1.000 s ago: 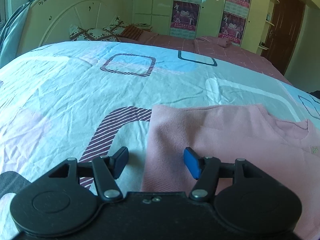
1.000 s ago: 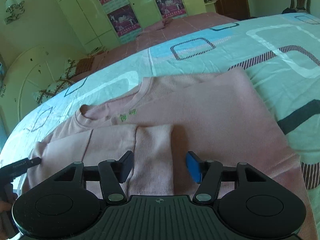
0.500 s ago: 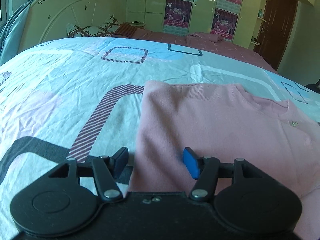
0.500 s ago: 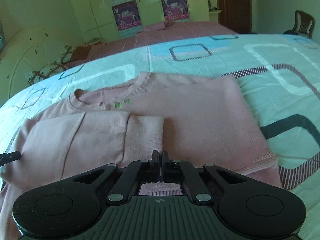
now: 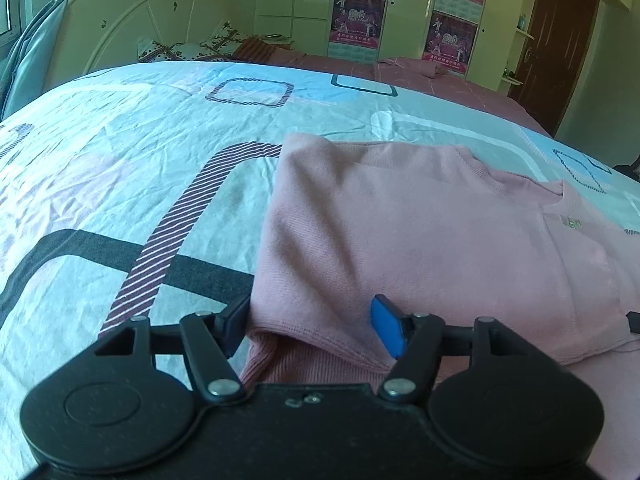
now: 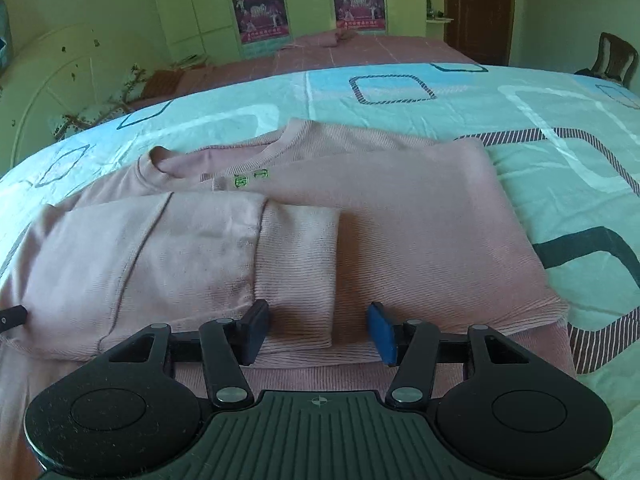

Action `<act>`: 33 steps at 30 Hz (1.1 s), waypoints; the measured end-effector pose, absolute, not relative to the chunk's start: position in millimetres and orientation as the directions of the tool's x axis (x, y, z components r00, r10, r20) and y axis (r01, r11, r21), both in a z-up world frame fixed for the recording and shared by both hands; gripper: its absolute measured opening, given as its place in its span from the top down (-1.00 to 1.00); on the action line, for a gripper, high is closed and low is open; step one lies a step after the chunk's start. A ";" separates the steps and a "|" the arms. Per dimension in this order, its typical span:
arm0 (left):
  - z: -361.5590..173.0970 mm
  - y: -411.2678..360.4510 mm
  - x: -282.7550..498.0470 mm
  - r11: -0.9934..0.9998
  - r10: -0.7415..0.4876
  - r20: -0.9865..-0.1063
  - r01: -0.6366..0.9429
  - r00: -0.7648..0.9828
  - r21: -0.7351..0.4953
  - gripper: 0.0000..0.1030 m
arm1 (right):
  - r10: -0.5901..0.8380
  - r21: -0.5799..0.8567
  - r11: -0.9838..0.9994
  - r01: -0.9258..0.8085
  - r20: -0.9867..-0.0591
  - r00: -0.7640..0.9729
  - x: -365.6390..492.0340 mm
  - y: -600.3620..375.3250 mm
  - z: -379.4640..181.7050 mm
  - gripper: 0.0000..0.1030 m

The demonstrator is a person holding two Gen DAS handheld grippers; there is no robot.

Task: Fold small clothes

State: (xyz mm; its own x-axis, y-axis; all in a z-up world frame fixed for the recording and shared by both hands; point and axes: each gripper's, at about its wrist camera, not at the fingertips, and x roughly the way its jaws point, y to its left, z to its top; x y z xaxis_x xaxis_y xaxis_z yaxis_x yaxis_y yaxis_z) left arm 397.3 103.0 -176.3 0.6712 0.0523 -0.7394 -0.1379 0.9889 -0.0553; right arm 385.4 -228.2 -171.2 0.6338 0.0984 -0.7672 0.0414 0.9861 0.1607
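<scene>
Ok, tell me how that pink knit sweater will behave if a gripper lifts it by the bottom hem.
The pink knit sweater lies flat in soft folds, so it will probably droop rather than hold shape. The folded-in sleeve merely rests on top and would likely slide open. Ribbed fabric on the wrinkled patterned bedsheet may drag rather than glide when pushed.

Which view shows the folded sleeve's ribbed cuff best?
The right wrist view: the ribbed cuff lies in full, flat across the pink sweater, just ahead of the open right gripper. The left wrist view shows the sweater, but no cuff can be made out.
</scene>
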 end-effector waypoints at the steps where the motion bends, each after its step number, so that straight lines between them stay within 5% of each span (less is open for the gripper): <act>1: -174.9 103.0 396.5 0.988 0.054 -0.741 -0.142 0.670 -0.057 -0.21 | 0.100 0.165 0.985 0.045 -0.768 0.633 385.2 -230.1 -169.6 -0.04; 4: -171.1 99.7 392.7 0.987 0.063 -0.738 -0.153 0.672 -0.055 -0.21 | 0.117 0.181 0.983 0.033 -0.755 0.645 382.9 -233.1 -164.4 0.30; 12: -169.9 84.3 392.8 0.987 0.093 -0.742 -0.161 0.663 -0.020 -0.25 | 0.168 0.222 0.975 0.012 -0.770 0.615 391.5 -229.1 -169.2 0.33; 15: -173.4 81.9 394.2 0.985 0.116 -0.747 -0.173 0.654 0.001 -0.29 | 0.178 0.203 0.979 -0.030 -0.765 0.619 392.0 -224.6 -166.3 0.91; 23: -170.4 71.9 391.1 0.977 0.169 -0.742 -0.211 0.648 0.039 -0.32 | 0.167 0.179 0.983 -0.046 -0.754 0.635 392.7 -243.1 -167.9 0.88; 25: -163.5 66.7 384.8 0.976 0.169 -0.733 -0.217 0.659 0.030 -0.32 | 0.190 0.201 0.978 -0.056 -0.742 0.643 387.8 -250.4 -160.9 0.68; 26: -159.0 62.3 380.6 0.976 0.168 -0.725 -0.214 0.668 0.029 -0.32 | 0.197 0.205 0.977 -0.064 -0.734 0.650 384.8 -252.7 -157.5 0.33; 28: -150.2 51.8 370.6 0.981 0.147 -0.713 -0.192 0.686 0.017 -0.33 | 0.228 0.221 0.971 -0.097 -0.712 0.664 375.2 -254.9 -148.6 -0.03; 33: -138.6 18.3 339.1 0.993 0.068 -0.706 -0.118 0.704 -0.022 -0.34 | 0.314 0.223 0.949 -0.221 -0.684 0.659 345.5 -237.8 -137.7 -0.02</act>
State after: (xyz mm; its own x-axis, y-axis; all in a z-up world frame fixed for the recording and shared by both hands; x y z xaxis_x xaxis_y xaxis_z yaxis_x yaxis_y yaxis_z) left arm 339.1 18.3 -138.6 0.7045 0.0681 -0.7064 -0.1184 0.9927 -0.0223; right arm 345.5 -237.8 -137.7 0.6586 0.3139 -0.6839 -0.2208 0.9494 0.2232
